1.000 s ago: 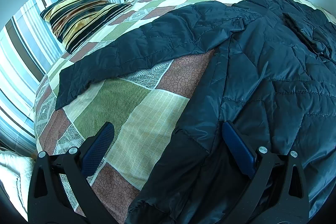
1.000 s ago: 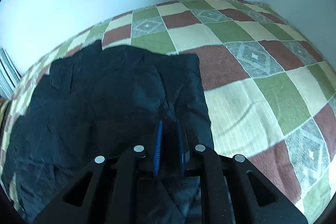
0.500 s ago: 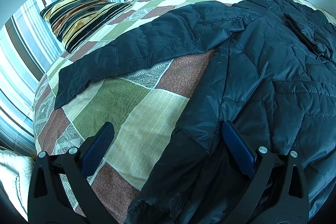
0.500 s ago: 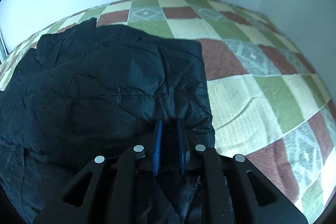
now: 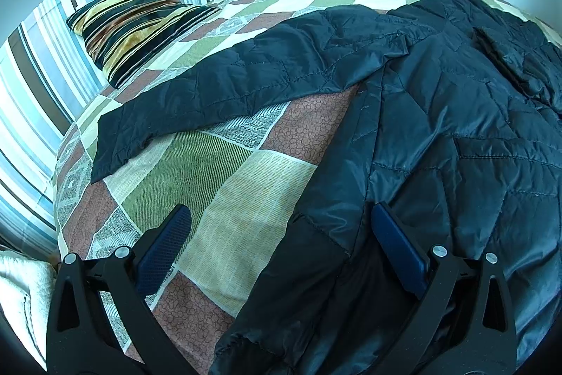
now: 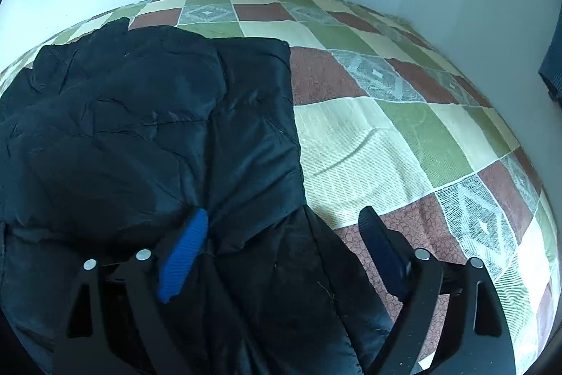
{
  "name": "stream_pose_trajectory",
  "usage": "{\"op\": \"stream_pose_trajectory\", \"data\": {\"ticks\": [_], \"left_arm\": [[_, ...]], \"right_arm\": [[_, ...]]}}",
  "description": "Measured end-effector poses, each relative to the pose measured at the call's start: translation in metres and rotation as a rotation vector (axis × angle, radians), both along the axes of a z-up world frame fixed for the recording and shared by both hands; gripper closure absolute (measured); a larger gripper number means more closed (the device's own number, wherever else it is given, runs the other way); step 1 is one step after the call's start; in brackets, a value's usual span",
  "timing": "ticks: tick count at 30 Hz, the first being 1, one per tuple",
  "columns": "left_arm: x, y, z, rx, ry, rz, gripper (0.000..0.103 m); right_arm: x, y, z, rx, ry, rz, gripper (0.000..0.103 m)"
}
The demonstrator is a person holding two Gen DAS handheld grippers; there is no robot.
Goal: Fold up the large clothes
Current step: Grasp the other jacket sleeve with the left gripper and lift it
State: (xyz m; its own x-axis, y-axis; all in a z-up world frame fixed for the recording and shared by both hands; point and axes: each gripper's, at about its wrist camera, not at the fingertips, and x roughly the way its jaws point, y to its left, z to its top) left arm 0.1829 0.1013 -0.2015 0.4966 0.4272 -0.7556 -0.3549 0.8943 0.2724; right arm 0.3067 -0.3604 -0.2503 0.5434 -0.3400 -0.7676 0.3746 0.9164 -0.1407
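Left wrist view: left tool (image 5: 277, 227) spread wide over the black quilted jacket (image 5: 439, 136) on the checked bed (image 5: 224, 185); right wrist view: right tool (image 6: 284, 227), jaws just opened wide, straddling the jacket's folded edge.

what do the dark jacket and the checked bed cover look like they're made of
Jacket: looks like thin synthetic shell, perhaps nylon, lightly padded; it has a slight sheen, stitched quilting lines and crisp wrinkles. Bed cover: seems a matte woven cloth, likely cotton, with printed patterned squares; no shine.
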Motion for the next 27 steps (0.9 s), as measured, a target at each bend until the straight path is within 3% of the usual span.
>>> {"op": "stream_pose_trajectory", "data": {"ticks": [6,10,14,17,27], "left_arm": [[-0.019,0.025,0.026,-0.056,-0.076,-0.007,0.002],[-0.029,0.077,0.035,-0.056,-0.107,0.096,0.002],[-0.037,0.139,0.035,-0.208,-0.138,0.197,0.006],[-0.043,0.182,0.034,-0.367,-0.206,0.230,0.013],[-0.043,0.264,-0.001,-0.579,-0.273,0.343,0.013]], "right_arm": [[-0.001,0.003,-0.001,-0.033,-0.002,-0.003,0.015],[-0.001,0.007,0.000,-0.049,0.000,-0.006,0.014],[-0.002,0.009,0.000,-0.058,-0.001,-0.008,0.014],[-0.001,0.009,0.000,-0.063,-0.001,-0.009,0.014],[-0.001,0.013,0.000,-0.076,0.001,-0.012,0.014]]}}
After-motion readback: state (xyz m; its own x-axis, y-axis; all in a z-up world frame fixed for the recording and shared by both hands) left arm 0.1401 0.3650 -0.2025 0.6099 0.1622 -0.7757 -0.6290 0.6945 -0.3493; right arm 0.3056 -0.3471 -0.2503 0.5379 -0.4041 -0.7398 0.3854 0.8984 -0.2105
